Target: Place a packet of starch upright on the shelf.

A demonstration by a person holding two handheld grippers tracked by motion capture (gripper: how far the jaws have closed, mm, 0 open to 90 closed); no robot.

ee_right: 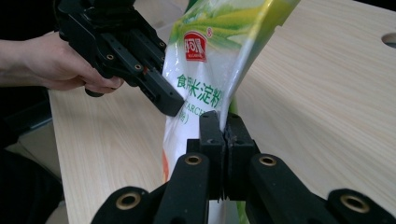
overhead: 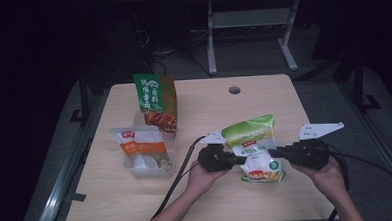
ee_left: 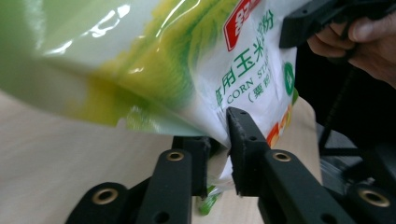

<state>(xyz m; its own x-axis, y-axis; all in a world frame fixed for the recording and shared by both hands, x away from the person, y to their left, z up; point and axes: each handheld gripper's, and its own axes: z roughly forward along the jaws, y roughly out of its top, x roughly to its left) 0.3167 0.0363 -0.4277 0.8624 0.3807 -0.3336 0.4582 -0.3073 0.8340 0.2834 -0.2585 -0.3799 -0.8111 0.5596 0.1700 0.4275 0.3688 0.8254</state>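
A green, white and yellow corn starch bag (overhead: pixel 254 147) hangs upright just above the wooden table (overhead: pixel 204 105), held from both sides. My left gripper (overhead: pixel 239 159) grips its left edge; in the left gripper view its black jaws (ee_left: pixel 217 140) pinch the bag's (ee_left: pixel 196 60) lower rim. From the other side, my right gripper (overhead: pixel 281 151) is shut on the right edge, and the right gripper view shows its jaws (ee_right: pixel 224 123) pressed together on the thin seam of the bag (ee_right: pixel 205 70). Each gripper view also shows the other gripper, the left one (ee_right: pixel 163 95) and the right one (ee_left: pixel 308 23).
A tall green and orange pouch (overhead: pixel 156 99) stands at the table's back left. In front of it a clear tub (overhead: pixel 145 168) holds an orange-labelled white packet (overhead: pixel 140 145). A cable hole (overhead: pixel 234 90) sits near the far edge. Black cables (overhead: pixel 181 171) trail toward me.
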